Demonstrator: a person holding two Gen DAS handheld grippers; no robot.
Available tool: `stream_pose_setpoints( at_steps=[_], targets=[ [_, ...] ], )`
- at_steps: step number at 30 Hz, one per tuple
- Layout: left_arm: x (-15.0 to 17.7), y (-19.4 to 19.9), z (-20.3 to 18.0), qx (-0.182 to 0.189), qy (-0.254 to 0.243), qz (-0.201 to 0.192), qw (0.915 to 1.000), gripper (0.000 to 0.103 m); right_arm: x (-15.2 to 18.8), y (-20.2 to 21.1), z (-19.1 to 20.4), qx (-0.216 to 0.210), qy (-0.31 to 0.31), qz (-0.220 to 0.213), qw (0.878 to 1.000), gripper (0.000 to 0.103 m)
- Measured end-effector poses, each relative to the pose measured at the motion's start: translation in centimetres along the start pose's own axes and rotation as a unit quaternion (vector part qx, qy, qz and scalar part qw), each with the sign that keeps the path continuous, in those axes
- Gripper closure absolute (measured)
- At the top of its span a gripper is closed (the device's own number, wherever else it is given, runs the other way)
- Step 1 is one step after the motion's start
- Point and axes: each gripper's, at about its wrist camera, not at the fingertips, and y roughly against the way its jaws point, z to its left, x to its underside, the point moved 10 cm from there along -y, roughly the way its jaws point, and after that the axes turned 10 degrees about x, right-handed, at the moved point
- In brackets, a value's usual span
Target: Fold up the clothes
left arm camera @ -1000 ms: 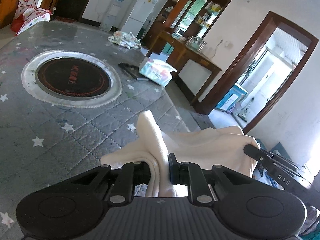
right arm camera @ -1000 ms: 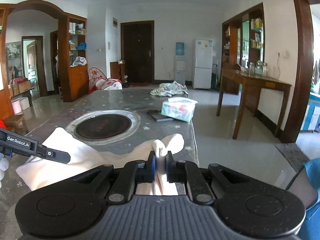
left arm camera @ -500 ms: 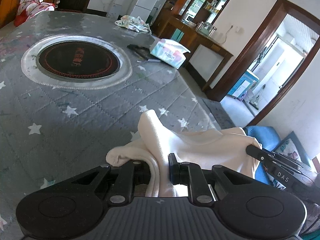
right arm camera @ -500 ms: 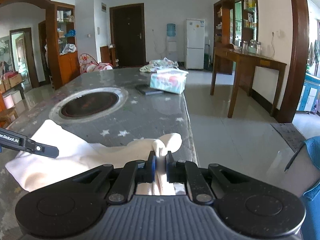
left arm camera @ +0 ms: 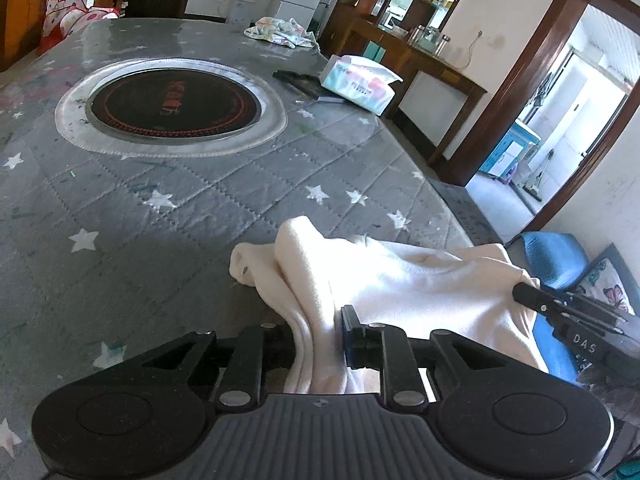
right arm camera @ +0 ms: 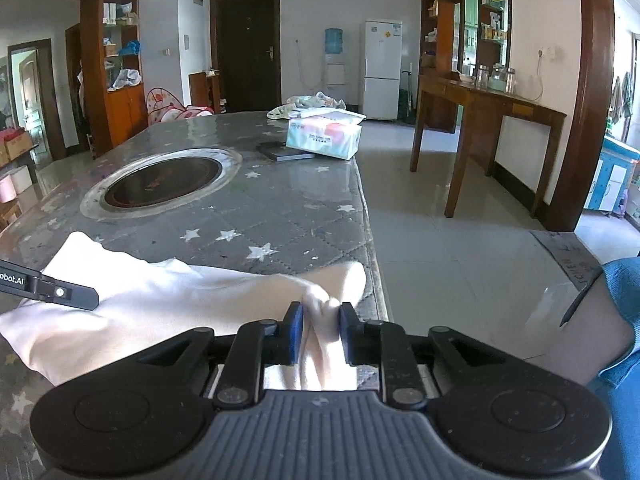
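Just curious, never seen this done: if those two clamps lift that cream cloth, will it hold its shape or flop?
Probably flop: the cream cloth sags and bunches where the left gripper pinches it. It looks light, since the right gripper holds only a thin fold.

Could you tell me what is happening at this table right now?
A person is folding a cream garment on the grey star-patterned table, one claw in each hand. The left claw and the right claw each pinch a bunch of the fabric near the table's near edge. The garment lies partly spread between them.
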Motion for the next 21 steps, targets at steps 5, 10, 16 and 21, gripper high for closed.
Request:
stream_pose_setpoints(
  at_steps=[5, 10, 16, 21],
  targets=[
    [0.4, 0.0, 0.5, -0.021, -0.016, 0.0, 0.9996, 0.062, -0.1, 0.4, -0.6, 0.014, -0.002, -0.01, 1.0, 0.073],
    [0.6, 0.2, 0.9, -0.029, -0.016, 0.0, 0.9994, 0.057, -0.1, 1.5, -0.1, 0.019, 0.018, -0.029, 0.999, 0.072],
    [0.6, 0.5, 1.2, -0.044, -0.026, -0.003, 0.9987, 0.048, 1.0, 2.4, 1.8, -0.006, 0.039, -0.032, 0.999, 0.068],
    [0.8, 0.8, 1.6, -0.052, -0.032, -0.006, 0.9981, 0.043, 3.5, 2.1, 2.8, -0.017, 0.064, -0.005, 0.998, 0.066]
  ],
)
